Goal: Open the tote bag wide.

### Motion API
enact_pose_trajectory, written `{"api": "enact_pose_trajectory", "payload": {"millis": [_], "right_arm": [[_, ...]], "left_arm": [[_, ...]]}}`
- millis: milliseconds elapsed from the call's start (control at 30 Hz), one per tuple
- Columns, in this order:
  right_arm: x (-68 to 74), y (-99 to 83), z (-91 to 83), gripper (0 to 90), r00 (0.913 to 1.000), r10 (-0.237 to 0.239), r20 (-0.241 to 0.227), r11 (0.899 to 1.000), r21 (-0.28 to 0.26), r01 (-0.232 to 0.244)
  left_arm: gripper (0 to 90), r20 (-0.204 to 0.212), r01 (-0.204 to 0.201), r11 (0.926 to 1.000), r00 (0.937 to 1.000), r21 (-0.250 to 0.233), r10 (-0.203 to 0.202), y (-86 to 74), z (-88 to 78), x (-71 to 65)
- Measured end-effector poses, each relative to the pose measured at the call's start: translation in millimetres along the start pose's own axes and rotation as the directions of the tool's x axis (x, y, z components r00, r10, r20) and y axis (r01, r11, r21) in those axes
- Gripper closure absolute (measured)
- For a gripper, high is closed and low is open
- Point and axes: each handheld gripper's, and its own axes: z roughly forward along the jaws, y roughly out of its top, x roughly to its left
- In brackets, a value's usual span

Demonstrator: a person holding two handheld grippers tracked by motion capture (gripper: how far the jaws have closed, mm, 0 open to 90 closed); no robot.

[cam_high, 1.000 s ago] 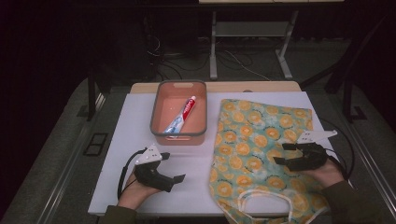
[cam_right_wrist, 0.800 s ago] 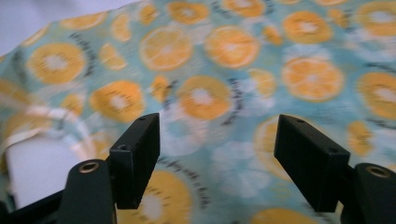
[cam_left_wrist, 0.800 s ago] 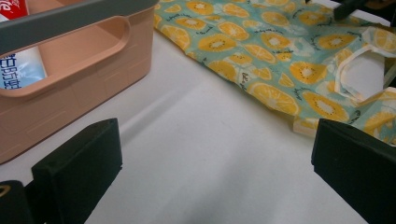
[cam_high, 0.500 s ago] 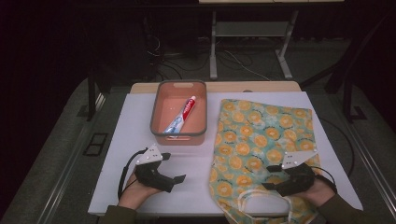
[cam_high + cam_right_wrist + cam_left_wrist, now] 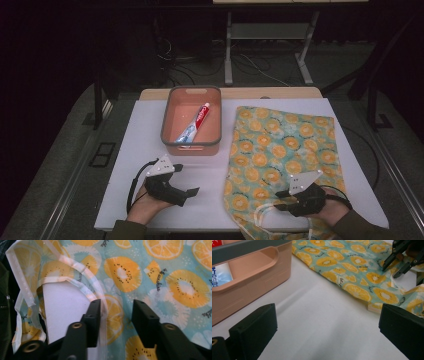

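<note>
White table [image 5: 135,145] carries basket [image 5: 170,135] and bag [image 5: 280,155].

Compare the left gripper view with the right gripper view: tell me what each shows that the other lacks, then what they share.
Left gripper view alone: the pink bin's side with its handle slot, the white table, and the right hand-held gripper over the cloth. Right gripper view alone: the bag's pale handle strap looping by its opening, with the jaws closing around the hem there. Both: the kiwi-and-orange print bag lying flat.

Bare table [image 5: 145,135] left of bin [image 5: 192,121]
</note>
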Motion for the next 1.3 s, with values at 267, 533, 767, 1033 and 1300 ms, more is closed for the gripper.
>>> {"api": "enact_pose_trajectory", "payload": {"millis": [267, 533, 767, 1033, 1300], "right_arm": [[-2.1, 1.2, 1.0, 89.6, 0.9998, -0.005, 0.019, 1.0, -0.003, 0.005], [-7.7, 3.2, -0.2, 90.0, 0.9984, 0.055, 0.012, 0.998, -0.031, -0.055], [-22.1, 13.5, 0.7, 90.0, 0.9899, 0.117, 0.08, 0.992, -0.062, -0.112], [-45.8, 24.7, 3.7, 90.0, 0.9697, 0.184, 0.161, 0.981, -0.093, -0.171], [-70.0, 35.1, 5.9, 90.0, 0.9424, 0.253, 0.219, 0.965, -0.123, -0.23]], "left_arm": [[0.3, 0.0, 0.002, 1.0, 1.0, 0.0, -0.002, -0.1, -0.2, 0.2], [0.3, 0.0, 0.0, 1.0, 1.0, 0.002, 0.0, 0.1, 0.1, 0.5], [0.3, -0.001, -0.003, 1.0, 1.0, 0.001, 0.003, 0.8, 0.1, -0.4], [0.3, 0.001, -0.004, 1.0, 1.0, 0.004, 0.004, 0.5, 0.7, 0.7], [0.2, 0.002, -0.002, 1.0, 1.0, 0.003, 0.002, 0.3, 0.5, 1.1]]}}
